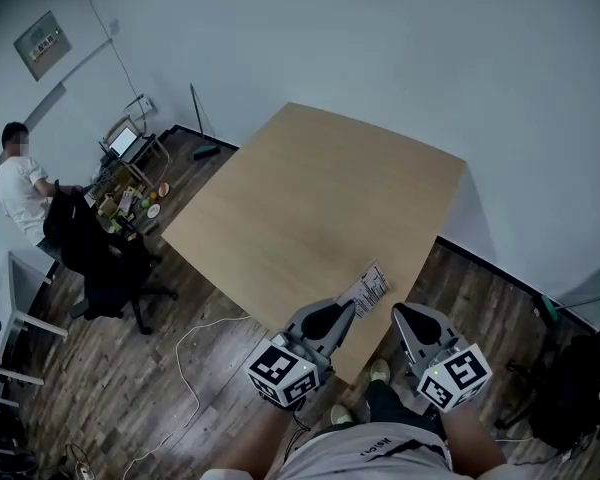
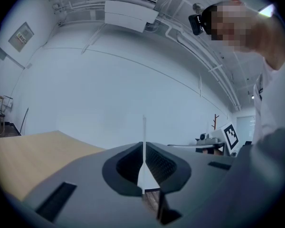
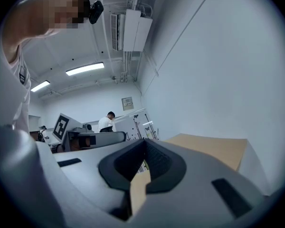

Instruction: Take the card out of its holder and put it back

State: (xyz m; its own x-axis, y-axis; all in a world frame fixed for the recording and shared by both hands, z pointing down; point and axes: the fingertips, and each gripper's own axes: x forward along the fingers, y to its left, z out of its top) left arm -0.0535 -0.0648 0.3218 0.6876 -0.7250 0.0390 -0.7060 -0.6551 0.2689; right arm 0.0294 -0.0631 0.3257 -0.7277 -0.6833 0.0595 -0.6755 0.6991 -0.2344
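Note:
A small white card with dark print (image 1: 366, 289) juts out over the near edge of the wooden table (image 1: 310, 198). My left gripper (image 1: 348, 308) is shut on its lower end. In the left gripper view the card (image 2: 144, 132) shows edge-on as a thin white line, upright between the closed jaws of the left gripper (image 2: 144, 148). Whether a holder is still around it I cannot tell. My right gripper (image 1: 402, 314) hangs just right of the card, off the table's edge, shut and holding nothing. In the right gripper view, the printed card (image 3: 143, 166) peeks through below the closed tips of the right gripper (image 3: 145, 144).
A person (image 1: 20, 190) sits at a cluttered desk with a laptop (image 1: 125, 143) far left, a black chair (image 1: 100, 263) behind. A white cable (image 1: 192, 363) snakes over the wood floor. A black bag (image 1: 580, 388) lies at right. The wearer's feet (image 1: 380, 371) stand beneath the grippers.

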